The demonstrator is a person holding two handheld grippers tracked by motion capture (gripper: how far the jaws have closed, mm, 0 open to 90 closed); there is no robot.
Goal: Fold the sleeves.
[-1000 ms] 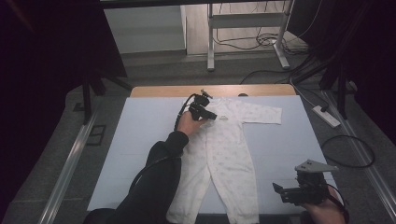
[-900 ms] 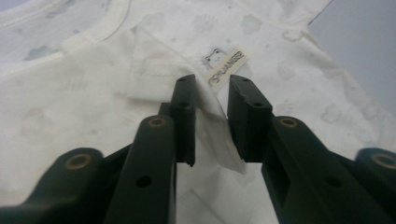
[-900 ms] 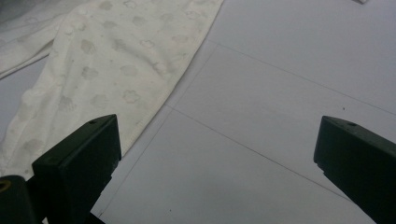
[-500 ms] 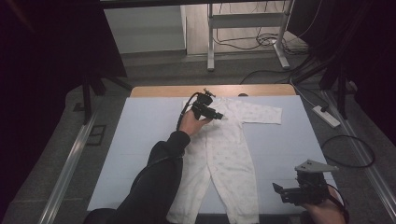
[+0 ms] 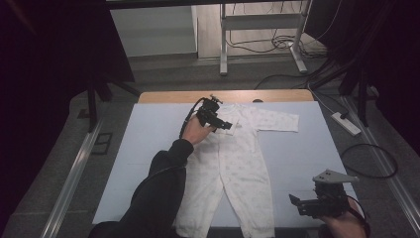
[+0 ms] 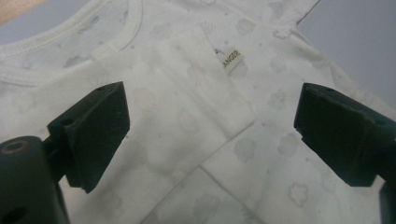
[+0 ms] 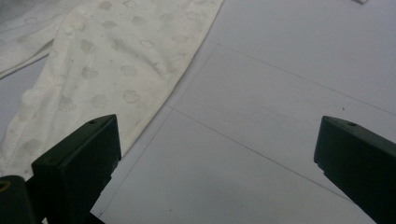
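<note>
A white baby sleepsuit of soft fabric printed with faint grey clouds was laid flat and lengthwise on the pale blue sheet that covered the table, its neckline towards the far wooden table edge and its two legs towards the near edge. One long sleeve was stretched out flat from the chest, while the other sleeve had been folded inward across the chest, its cuff lying just beside the small white label below the neckline. The left gripper was held over the upper chest of the sleepsuit, above the folded sleeve; its jaws had just been opening and were seen standing wide apart, with the fabric lying slack beneath them and nothing pressed between the pads. In the left gripper view the folded sleeve was seen between the two black jaws but untouched by them. The right gripper was held well apart from the sleepsuit's chest, just beside the nearer leg, above the bare sheet; its jaws also stood wide apart and were clamped on nothing. Thin pencilled lines were marked on the sheet beside that leg. No container was seen on the sheet.
</note>
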